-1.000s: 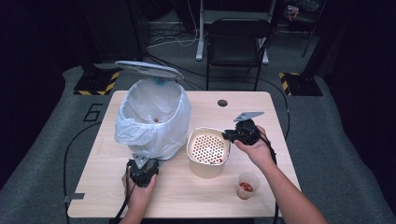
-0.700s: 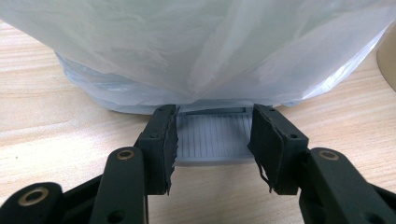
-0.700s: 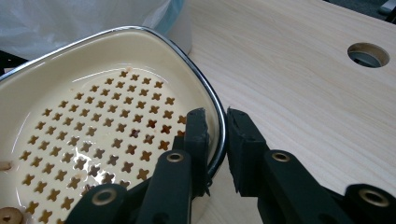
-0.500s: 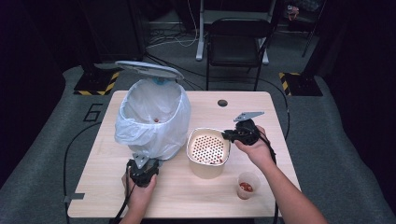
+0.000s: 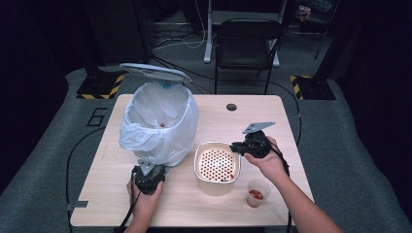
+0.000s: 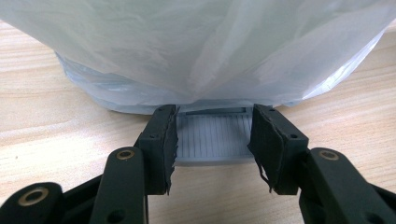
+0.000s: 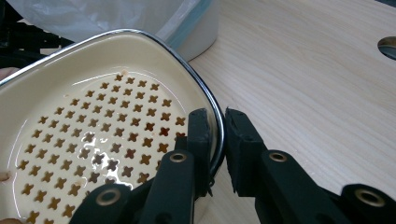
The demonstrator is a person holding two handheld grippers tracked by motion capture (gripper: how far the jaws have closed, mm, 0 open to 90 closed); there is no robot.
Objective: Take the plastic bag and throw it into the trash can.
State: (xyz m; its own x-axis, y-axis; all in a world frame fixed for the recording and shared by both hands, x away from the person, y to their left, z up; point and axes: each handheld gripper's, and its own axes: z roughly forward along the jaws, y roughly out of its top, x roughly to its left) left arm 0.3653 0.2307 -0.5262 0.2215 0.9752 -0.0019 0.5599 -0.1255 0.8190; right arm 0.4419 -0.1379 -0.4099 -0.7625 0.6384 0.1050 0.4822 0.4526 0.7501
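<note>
Pedal (image 6: pixel 212 140) detail comes from my left gripper (image 6: pixel 214 142) view: jaws clamp the bin (image 5: pixel 160 121) pedal near the tabletop's front-left edge. My right gripper (image 7: pixel 216 140) view shows jaws pinching the strainer (image 5: pixel 217 164) rim mid-table, forearm angling in from the front-right corner.

One sign can be read: a large numeral "6" (image 5: pixel 97 117), drawn in dark outline on the grey floor mat (image 5: pixel 43 145), just beside the left edge of the bench (image 5: pixel 272 126) in the high view. Yellow and black warning stripes (image 5: pixel 99 90) lie on the floor behind the bench, but they carry no words. No other text, label or brand is readable.
</note>
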